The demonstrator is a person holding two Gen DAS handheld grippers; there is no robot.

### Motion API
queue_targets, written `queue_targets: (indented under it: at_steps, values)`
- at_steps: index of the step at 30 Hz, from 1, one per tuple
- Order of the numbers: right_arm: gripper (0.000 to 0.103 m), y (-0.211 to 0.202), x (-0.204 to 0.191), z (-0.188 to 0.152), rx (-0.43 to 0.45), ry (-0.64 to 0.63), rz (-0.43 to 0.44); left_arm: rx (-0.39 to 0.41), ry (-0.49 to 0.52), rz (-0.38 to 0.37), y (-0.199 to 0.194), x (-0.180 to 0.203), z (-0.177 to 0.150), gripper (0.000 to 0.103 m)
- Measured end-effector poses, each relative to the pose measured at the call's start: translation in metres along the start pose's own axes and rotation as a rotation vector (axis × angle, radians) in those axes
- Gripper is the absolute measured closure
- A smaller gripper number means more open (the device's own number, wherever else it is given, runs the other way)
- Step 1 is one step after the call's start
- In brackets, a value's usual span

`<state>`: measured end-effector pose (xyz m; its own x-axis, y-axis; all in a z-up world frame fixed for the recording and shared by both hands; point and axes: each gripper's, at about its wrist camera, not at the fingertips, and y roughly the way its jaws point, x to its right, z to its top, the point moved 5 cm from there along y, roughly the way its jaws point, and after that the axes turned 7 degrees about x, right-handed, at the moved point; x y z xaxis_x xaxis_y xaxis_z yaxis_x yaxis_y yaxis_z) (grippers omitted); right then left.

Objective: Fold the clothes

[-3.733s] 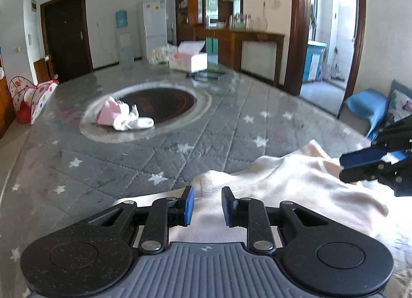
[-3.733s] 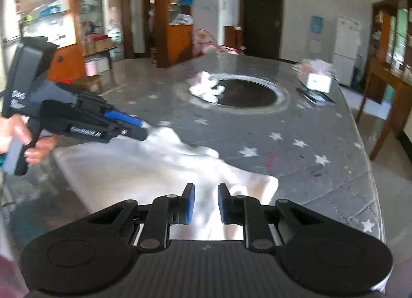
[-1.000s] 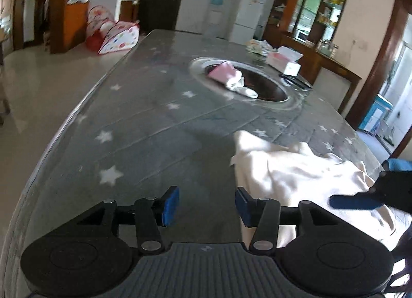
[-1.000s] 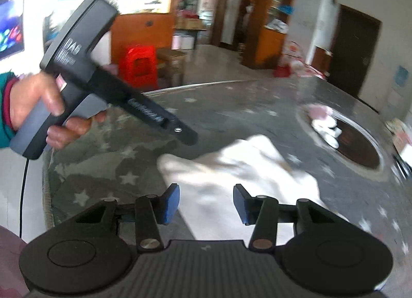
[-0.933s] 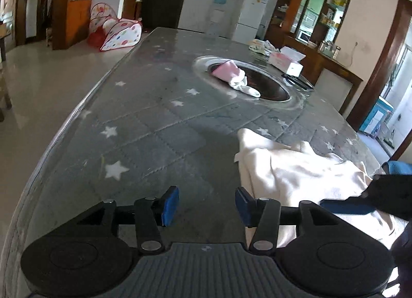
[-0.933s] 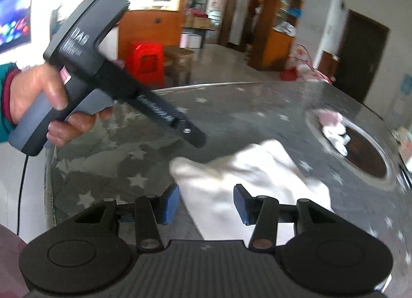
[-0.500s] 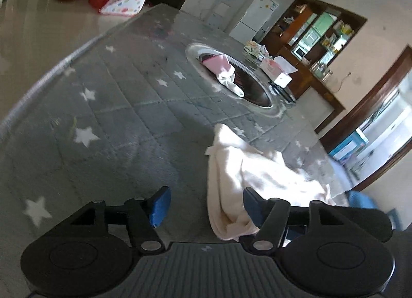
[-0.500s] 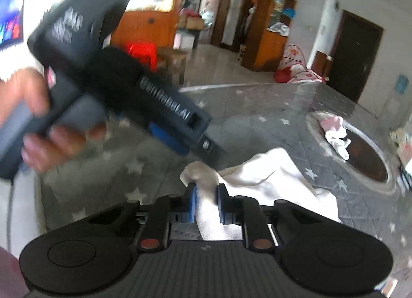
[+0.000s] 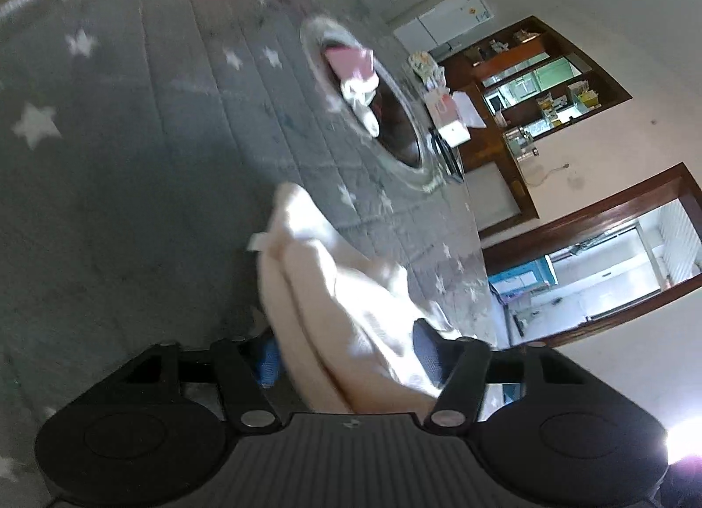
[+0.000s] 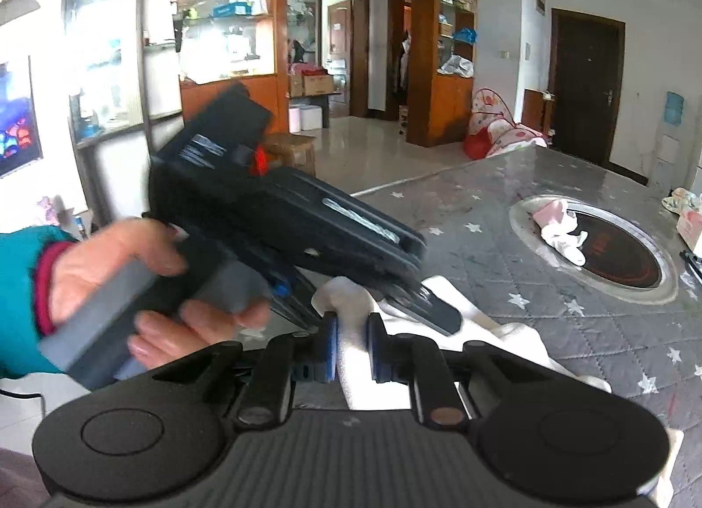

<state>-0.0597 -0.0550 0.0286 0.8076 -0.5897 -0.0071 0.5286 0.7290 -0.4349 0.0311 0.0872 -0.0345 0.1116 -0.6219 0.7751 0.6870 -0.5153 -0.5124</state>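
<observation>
Lying bunched | cream garment point(image 9: 333, 288) | soft folds | quilted table point(image 9: 131, 157)

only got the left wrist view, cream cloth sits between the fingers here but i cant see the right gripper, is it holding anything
Observer: Yes. The right gripper is shut on a raised fold of the soft cream cloth.
Operator: where is it relative to my left one
Observer: Close by. The left gripper, its jaws closing with cloth between them, crosses just above that fold in the right wrist view.
Operator: anything else there
Observer: A hand in a teal sleeve grips the left gripper's grey handle.
</observation>
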Motion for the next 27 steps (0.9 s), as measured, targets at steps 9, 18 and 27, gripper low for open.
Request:
queue_targets:
  at_steps: [9,18,27]
  values:
    - [0.084,-0.005,-0.002,-0.013,-0.015,0.038,0.035,-0.012,-0.029,0.003,0.009,-0.009,-0.007,0.087]
    - [0.072,-0.049,0.059,-0.033,0.000,0.152,-0.181,-0.003,0.034,0.017,0.010,-0.004,-0.008,0.087]
    - [0.065,-0.078,0.160,-0.083,-0.035,0.378,-0.459,0.010,0.109,0.044,0.009,0.002,-0.009,0.087]
